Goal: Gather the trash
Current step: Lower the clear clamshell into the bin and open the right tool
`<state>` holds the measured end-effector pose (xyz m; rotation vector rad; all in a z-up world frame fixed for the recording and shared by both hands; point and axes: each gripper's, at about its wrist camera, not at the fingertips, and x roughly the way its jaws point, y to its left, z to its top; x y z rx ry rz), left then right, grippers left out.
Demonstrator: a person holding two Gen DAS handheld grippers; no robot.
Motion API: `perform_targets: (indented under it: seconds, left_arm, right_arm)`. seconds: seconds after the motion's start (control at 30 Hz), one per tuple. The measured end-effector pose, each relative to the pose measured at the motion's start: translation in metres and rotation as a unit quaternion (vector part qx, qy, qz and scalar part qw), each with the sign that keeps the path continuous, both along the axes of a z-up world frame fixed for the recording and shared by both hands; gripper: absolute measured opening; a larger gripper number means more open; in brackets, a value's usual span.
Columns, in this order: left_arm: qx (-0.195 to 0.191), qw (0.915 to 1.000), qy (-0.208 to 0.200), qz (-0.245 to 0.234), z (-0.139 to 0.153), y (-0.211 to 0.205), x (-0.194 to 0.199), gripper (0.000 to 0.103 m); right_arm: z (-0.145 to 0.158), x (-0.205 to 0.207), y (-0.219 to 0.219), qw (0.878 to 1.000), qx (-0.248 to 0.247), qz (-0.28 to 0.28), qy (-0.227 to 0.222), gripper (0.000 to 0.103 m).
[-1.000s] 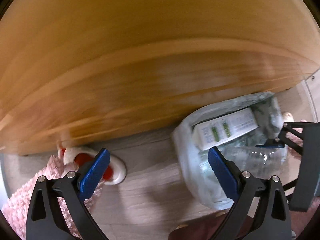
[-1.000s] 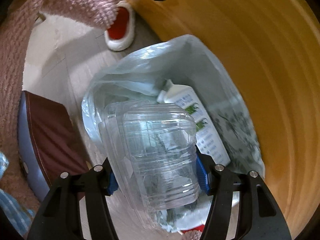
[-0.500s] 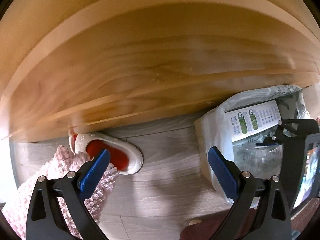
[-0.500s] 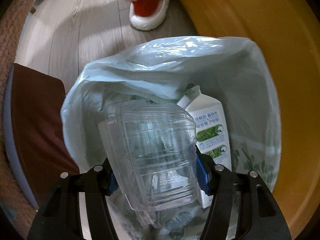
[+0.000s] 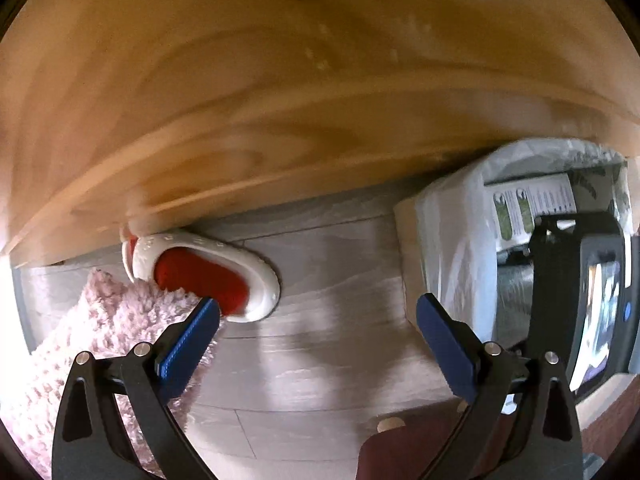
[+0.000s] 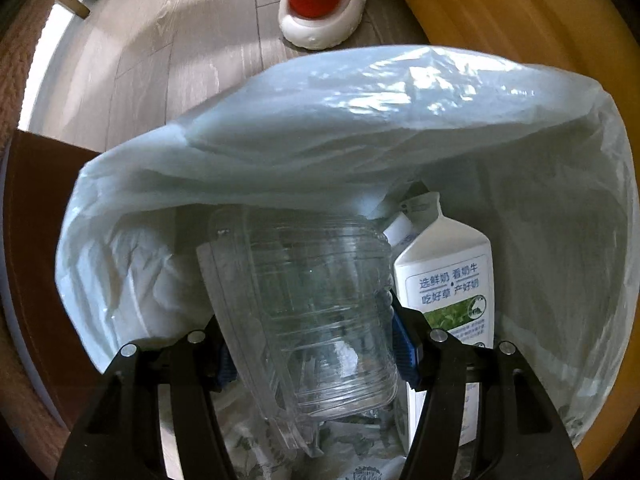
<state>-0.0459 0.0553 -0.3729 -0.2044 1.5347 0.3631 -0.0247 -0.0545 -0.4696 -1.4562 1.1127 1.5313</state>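
My right gripper point(image 6: 316, 344) is shut on a clear plastic clamshell container point(image 6: 308, 312), its blue pads pressing both sides. The container hangs inside the mouth of a pale translucent trash bag point(image 6: 360, 120). A white milk carton point(image 6: 448, 280) with green print stands in the bag just right of the container. In the left wrist view my left gripper point(image 5: 318, 322) is open over bare grey floor with nothing between its fingers. The same trash bag point(image 5: 448, 232) sits to its right, with the carton point(image 5: 532, 200) showing inside and the right gripper's black frame point(image 5: 560, 280) reaching into it.
A red and white slipper point(image 5: 208, 276) lies on the grey floor beside a fluffy pink rug point(image 5: 80, 344), partly under a wooden furniture edge point(image 5: 280, 100). A dark red cushion point(image 6: 44, 220) lies left of the bag. The slipper point(image 6: 324, 4) is beyond the bag.
The right gripper has sunk with the clamshell from above the bag's mouth down into it. The left gripper has dropped closer to the floor; the slipper and bag look larger.
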Motion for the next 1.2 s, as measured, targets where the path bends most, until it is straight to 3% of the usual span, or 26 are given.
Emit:
perform_targets:
  seconds: [0.37,0.5,0.93,1.2]
  left_arm:
    - [-0.018,0.9993,0.031,0.011,-0.018,0.004,0.000,0.095]
    - [-0.043,0.9979,0.049,0.009,-0.029,0.001,-0.001,0.095]
    - [-0.051,0.9976,0.047,0.003,-0.030,-0.001,-0.001,0.095]
    - [-0.054,0.9975,0.045,0.003,-0.029,-0.002,-0.001,0.095]
  right_arm:
    - [-0.016,0.005,-0.011,1.000,0.024,-0.016,0.006,0.060]
    - [-0.018,0.008,-0.012,0.999,0.033,-0.017,0.008,0.060]
    - [-0.025,-0.003,-0.023,0.998,0.048,-0.029,0.000,0.061]
    - [-0.028,0.004,-0.012,0.998,0.029,-0.055,0.020,0.062]
